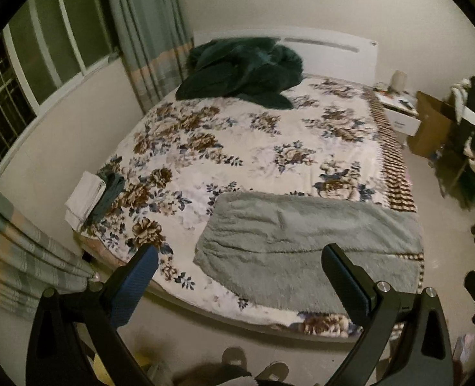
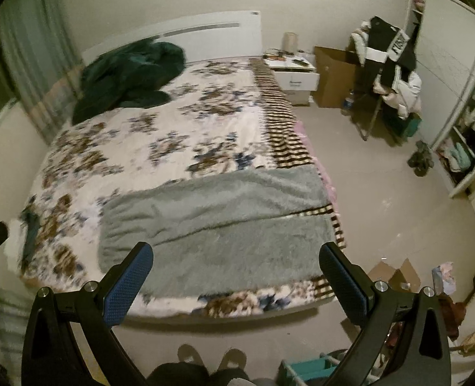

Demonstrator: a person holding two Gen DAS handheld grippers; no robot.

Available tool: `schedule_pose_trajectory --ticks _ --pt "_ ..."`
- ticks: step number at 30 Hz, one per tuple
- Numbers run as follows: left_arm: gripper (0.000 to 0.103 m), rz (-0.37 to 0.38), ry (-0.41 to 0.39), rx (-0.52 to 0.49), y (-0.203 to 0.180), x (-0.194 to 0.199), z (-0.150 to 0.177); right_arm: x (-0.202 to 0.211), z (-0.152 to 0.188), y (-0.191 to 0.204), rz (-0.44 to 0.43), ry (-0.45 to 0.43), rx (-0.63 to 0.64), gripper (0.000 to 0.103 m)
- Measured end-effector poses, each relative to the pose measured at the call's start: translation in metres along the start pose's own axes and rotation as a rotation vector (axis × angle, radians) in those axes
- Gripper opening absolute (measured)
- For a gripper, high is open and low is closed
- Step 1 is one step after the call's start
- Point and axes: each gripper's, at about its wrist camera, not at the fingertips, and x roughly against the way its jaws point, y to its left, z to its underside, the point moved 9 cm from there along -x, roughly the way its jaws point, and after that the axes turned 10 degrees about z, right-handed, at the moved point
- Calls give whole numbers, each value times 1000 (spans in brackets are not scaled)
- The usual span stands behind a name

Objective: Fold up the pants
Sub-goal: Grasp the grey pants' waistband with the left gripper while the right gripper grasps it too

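Observation:
Fluffy grey pants (image 1: 302,251) lie flat across the near end of the bed (image 1: 256,148), one leg laid along the other; in the right wrist view the same grey pants (image 2: 218,222) reach the bed's right edge. My left gripper (image 1: 240,254) hovers open, well above the pants' near edge, with nothing between its blue-padded fingers (image 1: 141,270). The right gripper (image 2: 236,251) also stands open and high above the pants, holding nothing. A tip of the other gripper shows at each view's side edge.
A dark green blanket (image 1: 244,74) is heaped near the headboard. Folded white and teal clothes (image 1: 92,193) sit at the bed's left edge. A nightstand (image 2: 295,70), cardboard box (image 2: 334,74) and loaded clothes rack (image 2: 385,74) stand right of the bed. The person's slippers (image 2: 211,360) face the bed's foot.

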Motion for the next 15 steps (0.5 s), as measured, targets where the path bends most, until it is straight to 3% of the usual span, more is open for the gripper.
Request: schedule_pose_trajectory --ticks 6,11,15 --pt "103 -37 128 39 -11 -121 -19 -127 -45 9 18 118 -87 103" --pt "103 -22 268 94 -14 -238 -31 -268 -77 26 48 256 -189 103" --pt "103 10 424 214 -14 -360 -33 -401 -95 36 77 383 -300 103"
